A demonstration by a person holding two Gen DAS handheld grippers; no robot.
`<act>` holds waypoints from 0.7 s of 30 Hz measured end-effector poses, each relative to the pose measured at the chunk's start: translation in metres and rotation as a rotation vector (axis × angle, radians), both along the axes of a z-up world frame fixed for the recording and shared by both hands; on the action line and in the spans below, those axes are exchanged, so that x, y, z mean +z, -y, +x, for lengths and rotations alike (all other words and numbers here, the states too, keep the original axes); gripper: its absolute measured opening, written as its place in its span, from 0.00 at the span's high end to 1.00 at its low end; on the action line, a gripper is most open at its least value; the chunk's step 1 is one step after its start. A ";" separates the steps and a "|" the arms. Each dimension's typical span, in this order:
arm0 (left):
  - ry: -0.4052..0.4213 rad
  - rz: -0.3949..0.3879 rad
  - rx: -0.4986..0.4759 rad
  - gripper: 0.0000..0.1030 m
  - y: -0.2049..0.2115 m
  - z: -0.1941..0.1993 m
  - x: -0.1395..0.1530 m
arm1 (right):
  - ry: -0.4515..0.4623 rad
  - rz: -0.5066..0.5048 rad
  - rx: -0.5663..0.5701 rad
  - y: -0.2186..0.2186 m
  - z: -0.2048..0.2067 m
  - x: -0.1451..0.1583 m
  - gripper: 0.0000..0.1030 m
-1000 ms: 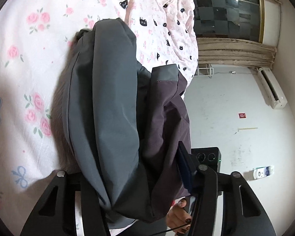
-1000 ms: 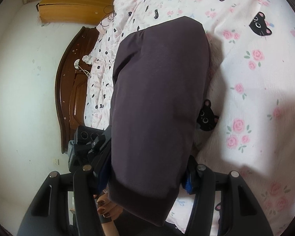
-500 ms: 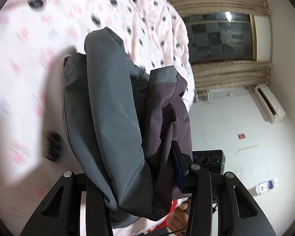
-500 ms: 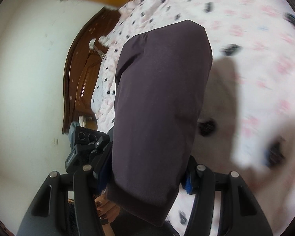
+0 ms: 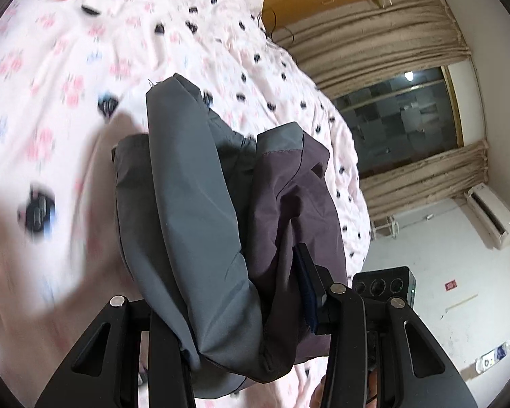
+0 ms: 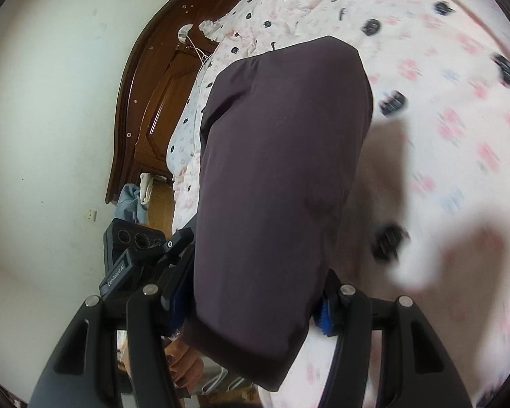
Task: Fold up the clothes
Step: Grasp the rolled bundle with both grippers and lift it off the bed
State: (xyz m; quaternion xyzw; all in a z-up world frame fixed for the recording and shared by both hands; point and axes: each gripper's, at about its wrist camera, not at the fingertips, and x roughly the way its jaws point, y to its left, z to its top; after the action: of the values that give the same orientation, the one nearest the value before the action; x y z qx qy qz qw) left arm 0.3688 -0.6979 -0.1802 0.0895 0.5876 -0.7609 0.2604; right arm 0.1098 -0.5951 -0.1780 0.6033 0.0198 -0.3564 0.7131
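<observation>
1. The left tool (image 5: 241, 309) is matte black, with two flat fingers braced by triangular cut-outs, each topped by a round silver screw (image 5: 117, 301).
2. A dark blue pad (image 5: 306, 292) lines its finger at 5 o'clock.
3. The right tool (image 6: 251, 301) has the same black build, with a bright blue pad (image 6: 324, 319) at 5 o'clock.
4. In the right wrist view, a black camera block (image 6: 132, 238) with round lenses sits at 8 o'clock, with white lettering below.
5. Fingers (image 6: 182, 367) at 7 o'clock wear dark nail polish.

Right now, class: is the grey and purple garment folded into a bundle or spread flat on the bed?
Folded: the garment hangs as a thick layered bundle clamped in both tools, lifted off the floral bedsheet.
</observation>
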 end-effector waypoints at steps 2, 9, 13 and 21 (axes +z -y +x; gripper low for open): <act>0.013 -0.026 0.009 0.64 0.009 -0.001 -0.002 | -0.013 -0.006 0.001 0.018 0.001 0.001 0.43; 0.036 0.007 0.016 0.64 0.032 0.009 -0.031 | -0.074 -0.003 0.021 0.059 0.006 -0.006 0.43; 0.044 0.161 0.023 0.61 0.034 0.003 -0.075 | -0.131 0.052 0.032 0.066 0.014 -0.032 0.43; -0.086 0.266 0.056 0.60 0.024 0.011 -0.098 | -0.186 0.100 0.029 0.063 0.016 -0.046 0.35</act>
State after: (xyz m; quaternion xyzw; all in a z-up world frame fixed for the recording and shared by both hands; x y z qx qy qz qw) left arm 0.3798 -0.7218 -0.2783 0.0743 0.6959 -0.6720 0.2420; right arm 0.1258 -0.6577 -0.2244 0.6022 0.1124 -0.3990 0.6823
